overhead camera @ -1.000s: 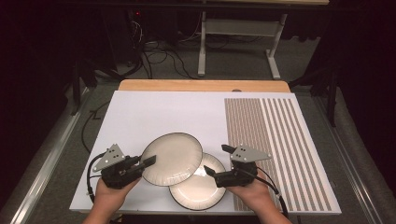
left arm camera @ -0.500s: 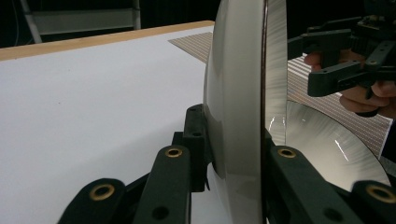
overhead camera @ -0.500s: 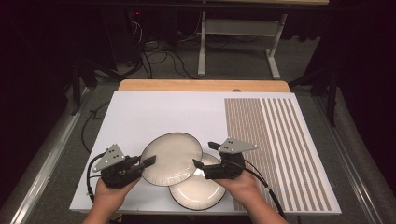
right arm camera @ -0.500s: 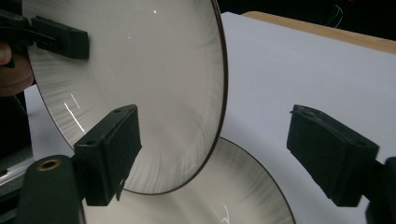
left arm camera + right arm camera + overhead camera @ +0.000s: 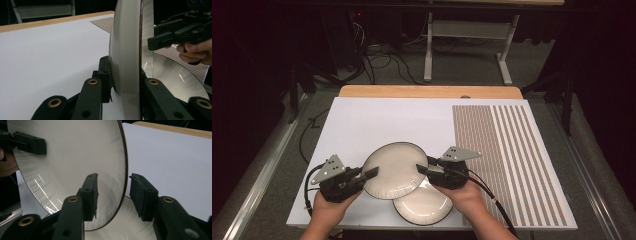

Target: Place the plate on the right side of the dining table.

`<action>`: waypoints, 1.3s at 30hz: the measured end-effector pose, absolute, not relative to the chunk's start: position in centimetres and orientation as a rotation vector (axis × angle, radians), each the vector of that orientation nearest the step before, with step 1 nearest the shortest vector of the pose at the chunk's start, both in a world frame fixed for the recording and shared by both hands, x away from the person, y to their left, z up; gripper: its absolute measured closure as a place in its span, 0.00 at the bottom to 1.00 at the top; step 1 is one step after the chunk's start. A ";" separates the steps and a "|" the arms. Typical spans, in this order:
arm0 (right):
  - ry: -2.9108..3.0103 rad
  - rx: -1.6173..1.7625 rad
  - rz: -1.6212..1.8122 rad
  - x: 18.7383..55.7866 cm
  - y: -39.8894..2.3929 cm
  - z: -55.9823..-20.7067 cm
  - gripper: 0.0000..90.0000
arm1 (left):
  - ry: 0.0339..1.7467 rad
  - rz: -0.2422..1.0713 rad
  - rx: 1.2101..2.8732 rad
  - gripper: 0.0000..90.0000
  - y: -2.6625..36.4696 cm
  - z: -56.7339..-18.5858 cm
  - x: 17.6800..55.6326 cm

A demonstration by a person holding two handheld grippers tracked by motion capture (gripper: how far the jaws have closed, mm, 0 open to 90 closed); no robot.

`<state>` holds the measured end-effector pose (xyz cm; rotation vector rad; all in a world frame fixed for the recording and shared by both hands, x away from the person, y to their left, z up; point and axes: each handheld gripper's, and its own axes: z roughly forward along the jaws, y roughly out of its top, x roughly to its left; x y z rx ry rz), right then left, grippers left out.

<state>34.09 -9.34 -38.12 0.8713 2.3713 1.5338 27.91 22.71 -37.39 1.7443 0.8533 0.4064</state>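
Lying under everything is the white board [image 5: 377, 120], with its striped mat [image 5: 512, 160] along the right side. Resting flat on the board near the person's edge is the lower plate [image 5: 422, 207], and overlapping it, raised off the board, is the upper plate [image 5: 393, 170], the thing being worked on. The left gripper [image 5: 371, 173] is clamping that plate's left rim, jaws pinched tight on the edge, as the left gripper view shows. The right gripper [image 5: 422, 169] is straddling the opposite rim; its jaws have just been closing, yet in the right gripper view the pads are standing a little off either face, not pressing. The step in hand looks like taking a second grip. Next, the right jaws need to finish closing squarely on the rim without tilting the plate.
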 end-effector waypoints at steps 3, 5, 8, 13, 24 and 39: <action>2.387 0.890 1.538 34.2 -9.3 -38.3 0.77 | 0.850 0.409 1.746 0.85 22.7 -37.4 27.9; 2.390 0.910 1.524 34.4 -9.3 -38.4 0.80 | 0.853 0.407 1.744 0.85 22.7 -37.4 27.9; 2.410 0.927 1.529 34.5 -9.3 -38.5 0.84 | 0.854 0.404 1.743 0.85 22.8 -37.4 27.9; 2.413 0.947 1.541 34.6 -9.4 -38.5 0.91 | 0.858 0.395 1.739 0.85 22.8 -37.4 27.9; 2.407 0.968 1.588 34.4 -9.9 -37.9 0.96 | 0.892 0.318 1.681 0.87 23.2 -37.7 28.2; 2.345 0.916 1.602 33.6 -11.9 -36.1 0.97 | 0.871 0.341 1.639 0.87 21.4 -36.5 27.9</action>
